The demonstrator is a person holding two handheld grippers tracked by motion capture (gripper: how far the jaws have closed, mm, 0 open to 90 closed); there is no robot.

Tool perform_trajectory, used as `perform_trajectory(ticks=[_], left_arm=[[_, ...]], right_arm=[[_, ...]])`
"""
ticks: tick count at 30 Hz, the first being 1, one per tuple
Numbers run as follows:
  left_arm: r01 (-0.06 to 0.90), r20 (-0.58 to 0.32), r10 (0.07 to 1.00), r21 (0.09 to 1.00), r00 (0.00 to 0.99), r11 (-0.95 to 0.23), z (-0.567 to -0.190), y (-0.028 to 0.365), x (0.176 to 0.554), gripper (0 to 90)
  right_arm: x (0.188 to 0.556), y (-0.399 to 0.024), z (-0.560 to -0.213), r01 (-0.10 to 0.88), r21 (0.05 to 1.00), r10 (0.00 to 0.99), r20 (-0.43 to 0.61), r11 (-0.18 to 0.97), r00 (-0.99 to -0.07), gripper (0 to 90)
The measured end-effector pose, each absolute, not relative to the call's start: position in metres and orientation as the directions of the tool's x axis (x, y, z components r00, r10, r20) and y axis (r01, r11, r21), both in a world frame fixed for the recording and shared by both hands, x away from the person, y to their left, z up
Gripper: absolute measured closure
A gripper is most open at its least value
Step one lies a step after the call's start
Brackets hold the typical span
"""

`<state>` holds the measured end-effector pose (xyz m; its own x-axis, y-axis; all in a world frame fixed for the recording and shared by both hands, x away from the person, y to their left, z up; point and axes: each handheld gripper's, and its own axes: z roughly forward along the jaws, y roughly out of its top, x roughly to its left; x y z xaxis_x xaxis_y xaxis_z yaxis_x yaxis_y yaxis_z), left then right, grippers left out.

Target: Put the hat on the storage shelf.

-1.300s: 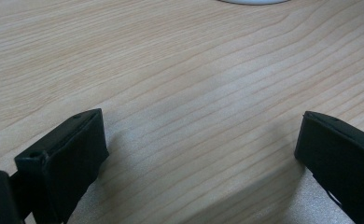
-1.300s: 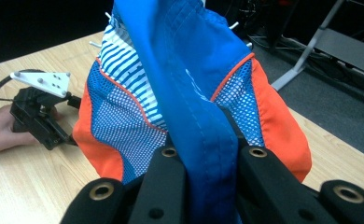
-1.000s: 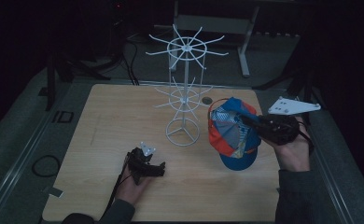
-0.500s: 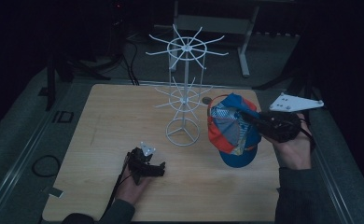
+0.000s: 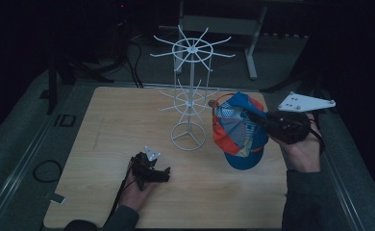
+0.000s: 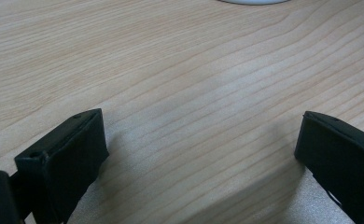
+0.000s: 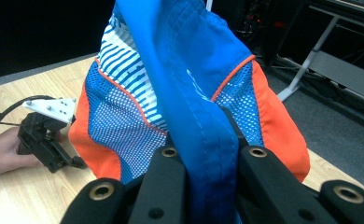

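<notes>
Right gripper (image 5: 253,117) clamped on blue fabric band of cap (image 5: 237,131); I see cap lifted off table (image 5: 99,120), just right of white wire stand (image 5: 189,101). Left gripper (image 6: 199,154) resting on wood, jaws wide apart, holding nothing.

High view looks down on the table (image 5: 99,144); gripper views sit close above it.

I see a light wooden table (image 5: 104,130) in a dark room, with grey floor (image 5: 17,144) and black cables (image 5: 132,62) behind.
</notes>
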<state>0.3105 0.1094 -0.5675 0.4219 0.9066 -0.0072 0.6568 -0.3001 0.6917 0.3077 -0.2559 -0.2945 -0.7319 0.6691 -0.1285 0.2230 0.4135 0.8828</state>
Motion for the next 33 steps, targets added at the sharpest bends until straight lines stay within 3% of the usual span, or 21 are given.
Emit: perform_trajectory(ticks=[33], left_arm=[[0.657,-0.007,0.906,0.691,0.423,-0.301,-0.567,0.109,0.311,2.6]], right_arm=[[0.311,-0.266,-0.277,0.204,0.919,0.692,-0.096,0.338,-0.716,84.6]])
